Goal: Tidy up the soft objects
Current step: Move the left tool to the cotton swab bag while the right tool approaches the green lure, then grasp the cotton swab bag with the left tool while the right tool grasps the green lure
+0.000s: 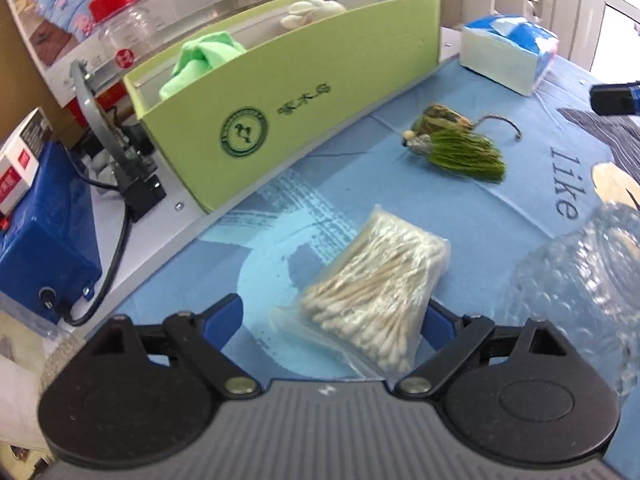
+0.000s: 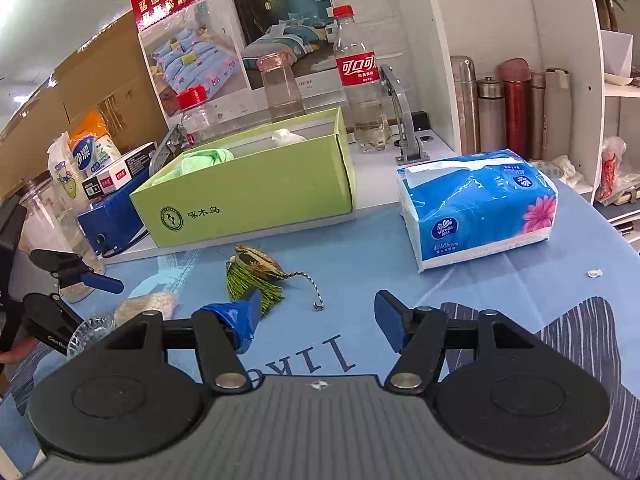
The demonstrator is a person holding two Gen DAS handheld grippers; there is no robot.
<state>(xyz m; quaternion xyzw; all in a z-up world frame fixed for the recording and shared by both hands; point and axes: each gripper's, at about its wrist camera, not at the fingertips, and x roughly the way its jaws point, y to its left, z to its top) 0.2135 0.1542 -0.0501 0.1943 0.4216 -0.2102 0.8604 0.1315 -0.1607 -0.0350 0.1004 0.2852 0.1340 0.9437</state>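
We are at the picking step: the green box [image 1: 280,92] already holds a green cloth [image 1: 202,60] and a white soft thing [image 1: 312,12], and three soft things are not yet inside it. The bag of cotton swabs [image 1: 376,292] lies flat on the tabletop [image 1: 520,208] directly between the fingers of our left tongs [image 1: 334,322], which stand released and wide, one blue pad on each side of the bag and, as far as we can see, not pressing on it. The glass jar [image 1: 580,288] stands close to the right finger of these tongs, so there is little room on that side.

Our right tongs [image 2: 316,322] are half open and grasp nothing. The tasselled sachet [image 2: 256,276] lies just ahead of their left finger, with its cord going to the right. The tissue pack [image 2: 476,208] is farther ahead and to the right.

We judge that the next move calls for lowering the left tongs over the bag and clenching them across its narrow width, gently, because the plastic film is slippery and the swabs can shift. Then the bag must go up and over the near wall of the box, which lies ahead and to the left of these tongs.
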